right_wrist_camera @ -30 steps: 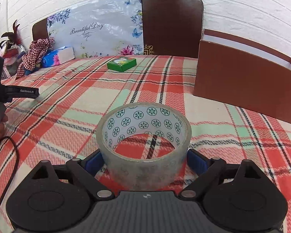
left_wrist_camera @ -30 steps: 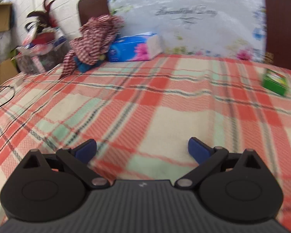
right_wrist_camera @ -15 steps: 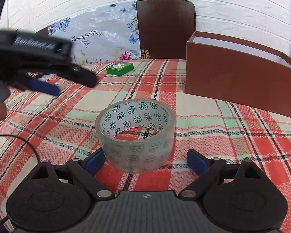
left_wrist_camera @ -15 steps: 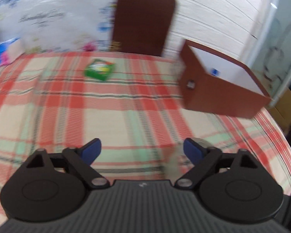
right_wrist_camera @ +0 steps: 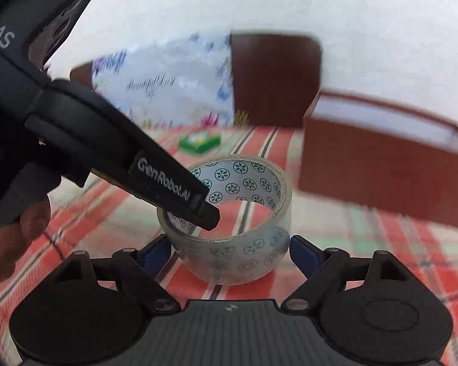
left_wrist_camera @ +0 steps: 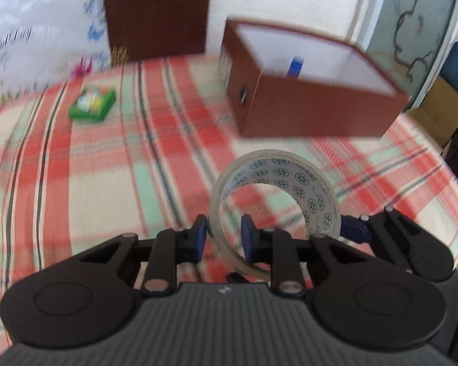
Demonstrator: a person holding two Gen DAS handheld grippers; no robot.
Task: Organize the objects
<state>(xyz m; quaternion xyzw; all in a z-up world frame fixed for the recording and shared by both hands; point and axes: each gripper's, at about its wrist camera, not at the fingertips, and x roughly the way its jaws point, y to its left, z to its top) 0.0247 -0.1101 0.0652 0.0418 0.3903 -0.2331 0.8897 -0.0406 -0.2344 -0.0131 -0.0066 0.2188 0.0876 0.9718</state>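
Observation:
A clear tape roll (left_wrist_camera: 278,189) with a green flower-print core is held up over the plaid cloth. My left gripper (left_wrist_camera: 223,238) is shut on the roll's left wall, one finger outside and one inside the ring. In the right wrist view the tape roll (right_wrist_camera: 238,228) sits between my right gripper's (right_wrist_camera: 229,251) spread blue pads; whether they touch it is unclear. The left gripper's black finger (right_wrist_camera: 168,189) reaches into the ring from the left. A brown open box (left_wrist_camera: 305,91) stands beyond the roll.
A small green box (left_wrist_camera: 91,105) lies on the plaid cloth (left_wrist_camera: 76,183) at the far left. A dark brown headboard (left_wrist_camera: 155,12) and a floral white sheet (left_wrist_camera: 30,30) stand at the back. A cardboard box (left_wrist_camera: 436,113) sits off the right edge.
My left gripper swung right from the far side of the bed to the tape roll and shut on its wall. The roll has been lifted and tilted. The right gripper stays spread around it.

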